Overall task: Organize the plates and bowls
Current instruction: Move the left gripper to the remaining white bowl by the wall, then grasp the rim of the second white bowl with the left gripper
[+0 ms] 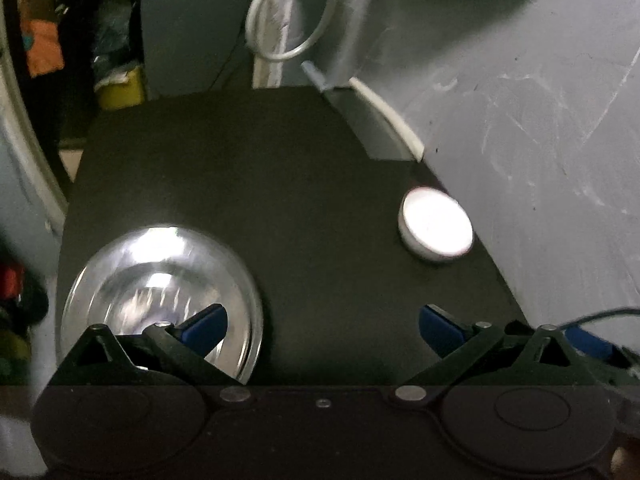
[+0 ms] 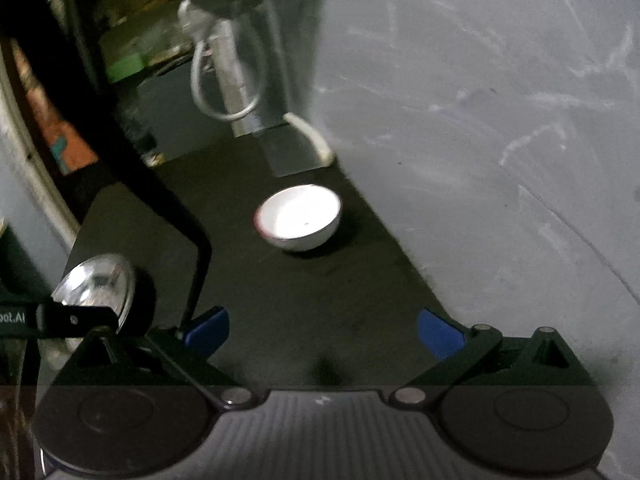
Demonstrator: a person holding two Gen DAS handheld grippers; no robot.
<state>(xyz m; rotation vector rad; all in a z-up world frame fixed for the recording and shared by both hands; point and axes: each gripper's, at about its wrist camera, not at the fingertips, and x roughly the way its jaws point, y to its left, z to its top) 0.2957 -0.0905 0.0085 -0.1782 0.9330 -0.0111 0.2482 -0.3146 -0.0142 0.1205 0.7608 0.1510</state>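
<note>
Nearest to us, our left hand-held gripper (image 1: 323, 326) hangs released above the dark surface (image 1: 280, 200), its blue fingertips (image 1: 206, 326) spread wide with nothing between them. Our right hand-held gripper (image 2: 323, 330) is likewise released and empty over the same surface.

Just beyond the left one's left fingertip, a shiny steel plate (image 1: 160, 284) lies flat close to the surface's near left corner; that fingertip overlaps the plate's rim in our left wrist view, and we cannot tell whether it touches. From the right wrist view we see the same plate (image 2: 100, 280) at the left edge, partly behind the other gripper's black body.

Farther on, a white bowl (image 2: 299, 218) with a dark rim line stands upright near the right edge of the surface, well apart from the plate.

Past the far edge, a white cable loop (image 1: 288, 16) hangs beside the grey wall (image 1: 520, 120).
</note>
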